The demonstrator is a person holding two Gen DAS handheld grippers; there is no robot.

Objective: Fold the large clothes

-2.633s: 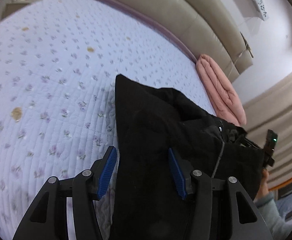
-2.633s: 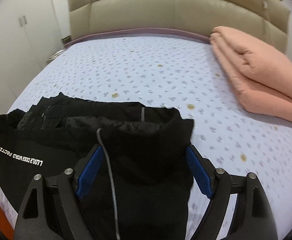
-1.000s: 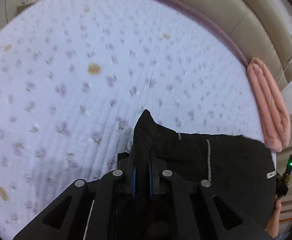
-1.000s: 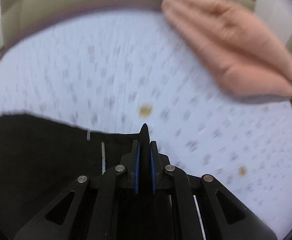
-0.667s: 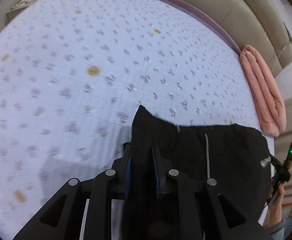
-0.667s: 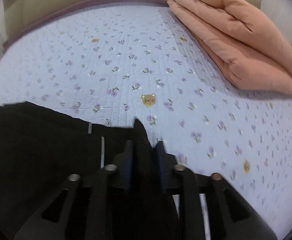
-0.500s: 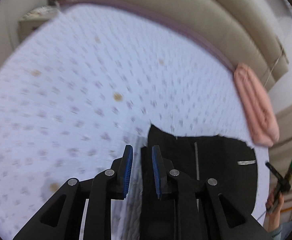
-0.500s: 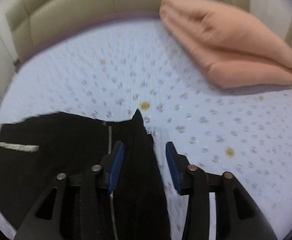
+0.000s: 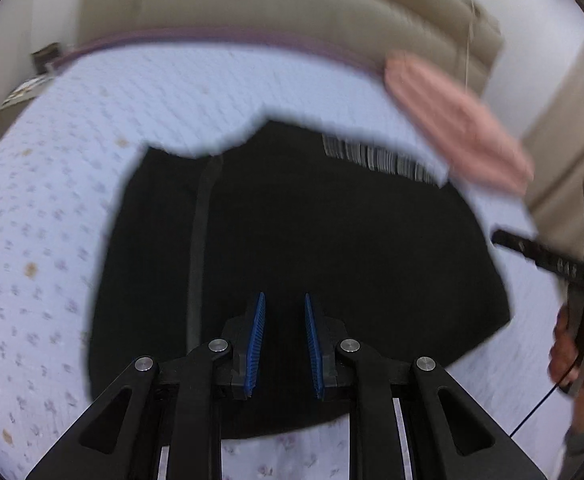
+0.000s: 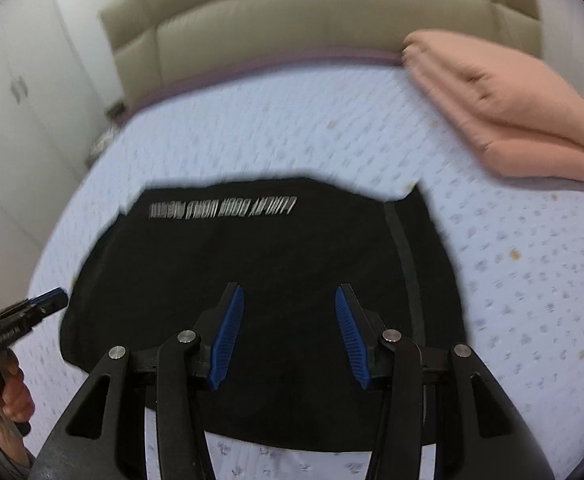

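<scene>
A black garment (image 9: 292, 232) with white lettering (image 10: 221, 209) lies folded flat on the lilac flowered bedspread (image 9: 51, 184); it also shows in the right wrist view (image 10: 259, 272). My left gripper (image 9: 283, 312) hovers above its near edge, jaws a little apart and empty. My right gripper (image 10: 288, 300) hovers above the garment's near part, jaws wide open and empty. The right gripper's body shows at the right edge of the left wrist view (image 9: 552, 260); the left gripper's body shows at the left edge of the right wrist view (image 10: 19, 320).
A folded pink blanket (image 10: 508, 112) lies at the bed's far right; it also shows in the left wrist view (image 9: 452, 120). A beige padded headboard (image 10: 292, 28) runs along the back. White wardrobe doors (image 10: 19, 92) stand to the left.
Both grippers held the garment's far corners, laid them on the bed, opened, and pulled back and up. The whole folded garment is now in view.
</scene>
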